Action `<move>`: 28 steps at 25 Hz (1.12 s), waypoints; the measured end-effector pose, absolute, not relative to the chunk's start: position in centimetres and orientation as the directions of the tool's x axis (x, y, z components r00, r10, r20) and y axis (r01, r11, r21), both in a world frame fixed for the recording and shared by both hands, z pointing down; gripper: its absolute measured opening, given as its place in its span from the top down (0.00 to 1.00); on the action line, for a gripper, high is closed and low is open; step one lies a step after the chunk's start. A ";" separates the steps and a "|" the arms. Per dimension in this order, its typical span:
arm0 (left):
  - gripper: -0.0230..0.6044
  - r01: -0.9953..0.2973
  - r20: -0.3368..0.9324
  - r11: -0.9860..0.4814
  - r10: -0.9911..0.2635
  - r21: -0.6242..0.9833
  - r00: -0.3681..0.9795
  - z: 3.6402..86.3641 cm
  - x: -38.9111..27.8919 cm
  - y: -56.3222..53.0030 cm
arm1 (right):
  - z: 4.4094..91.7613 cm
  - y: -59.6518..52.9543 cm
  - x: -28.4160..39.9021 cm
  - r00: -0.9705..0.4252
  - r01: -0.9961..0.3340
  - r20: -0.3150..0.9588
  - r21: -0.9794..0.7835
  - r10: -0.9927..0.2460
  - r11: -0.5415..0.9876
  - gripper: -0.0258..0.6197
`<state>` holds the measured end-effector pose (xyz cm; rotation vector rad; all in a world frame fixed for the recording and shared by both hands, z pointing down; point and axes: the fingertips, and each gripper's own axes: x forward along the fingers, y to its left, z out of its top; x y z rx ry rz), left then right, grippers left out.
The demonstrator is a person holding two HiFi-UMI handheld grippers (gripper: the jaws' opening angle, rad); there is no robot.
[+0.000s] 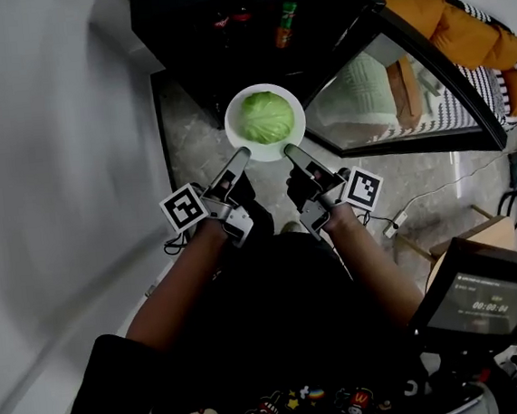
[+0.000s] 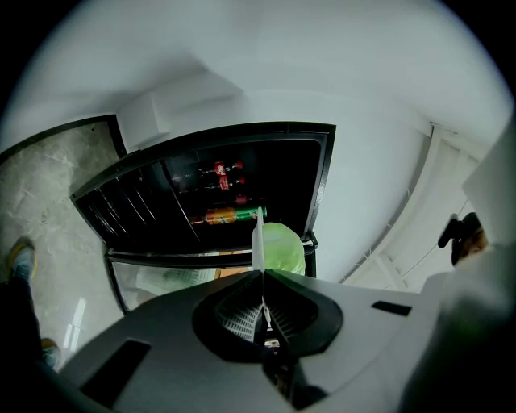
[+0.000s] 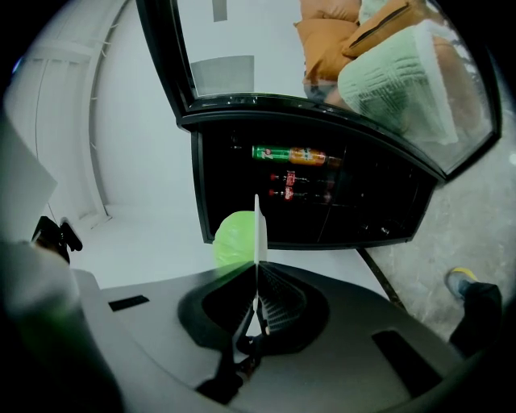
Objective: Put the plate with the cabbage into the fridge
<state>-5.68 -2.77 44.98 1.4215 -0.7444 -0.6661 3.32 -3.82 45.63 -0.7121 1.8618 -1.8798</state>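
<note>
Head view: plate (image 1: 299,132) with cabbage (image 1: 265,117) is held in the air in front of the open fridge (image 1: 217,55), not yet inside. The near rim is pinched from two sides by the left tongs (image 1: 241,157) and right tongs (image 1: 291,151). The glass door (image 1: 393,97) is swung open to the right. Bottles (image 1: 285,24) are seen on a shelf inside.

Left gripper view: left tongs (image 2: 261,278) are closed down to the thickness of the plate (image 2: 257,242), seen edge-on between the jaws. The cabbage (image 2: 282,246) sits just right of the rim line. The dark fridge (image 2: 161,210) interior with bottles (image 2: 230,215) lies ahead.

Right gripper view: right tongs (image 3: 256,274) are likewise clamped on the plate (image 3: 257,230) edge, with the cabbage (image 3: 235,238) on its left. The fridge (image 3: 363,210) opening and a green bottle (image 3: 294,155) are straight ahead, the door (image 3: 322,48) above.

Risks, as judged:
- The cabbage is round and loose, so it could be rolled off by any tilt during insertion.
- Only the near rim is gripped, so the plate could be levered down at the far side or slipped out.
- If the two tongs are moved unevenly, the plate could be twisted free.
- The far rim could be knocked against the fridge frame, a shelf or the bottles if the height is misjudged.
</note>
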 end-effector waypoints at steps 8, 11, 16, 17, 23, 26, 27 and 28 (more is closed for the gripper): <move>0.95 -0.068 0.085 0.054 -0.772 0.996 0.630 44.8 -5.8 -3.2 | 45.7 -4.0 3.4 -0.781 -0.064 0.080 -0.997 -0.620 -0.047 0.94; 0.95 -0.054 0.094 0.078 -0.770 0.995 0.631 44.7 -5.7 -3.1 | 45.4 -4.0 3.3 -0.780 -0.078 0.105 -0.994 -0.616 -0.070 0.94; 0.95 -0.092 0.079 0.028 -0.779 0.995 0.622 44.3 -6.1 -3.1 | 45.1 -4.1 2.9 -0.789 -0.063 0.065 -0.998 -0.611 -0.025 0.94; 0.95 -0.100 0.066 0.004 -0.782 0.995 0.620 44.1 -6.1 -3.1 | 44.9 -4.1 2.9 -0.789 -0.052 0.044 -0.999 -0.613 -0.003 0.94; 0.95 -0.055 0.112 0.100 -0.762 0.993 0.638 44.8 -5.6 -2.9 | 45.5 -3.6 3.3 -0.763 -0.070 0.118 -0.993 -0.636 -0.099 0.94; 0.95 -0.065 0.137 0.124 -0.757 0.990 0.638 44.9 -5.5 -3.0 | 45.8 -3.5 3.5 -0.756 -0.068 0.140 -0.988 -0.639 -0.135 0.94; 0.95 -0.066 0.129 0.113 -0.764 0.991 0.633 44.8 -5.6 -3.1 | 45.7 -3.7 3.4 -0.759 -0.068 0.133 -0.990 -0.638 -0.126 0.94; 0.95 -0.066 0.118 0.098 -0.770 0.993 0.627 44.7 -5.6 -3.2 | 45.6 -3.8 3.4 -0.762 -0.069 0.124 -0.991 -0.636 -0.110 0.94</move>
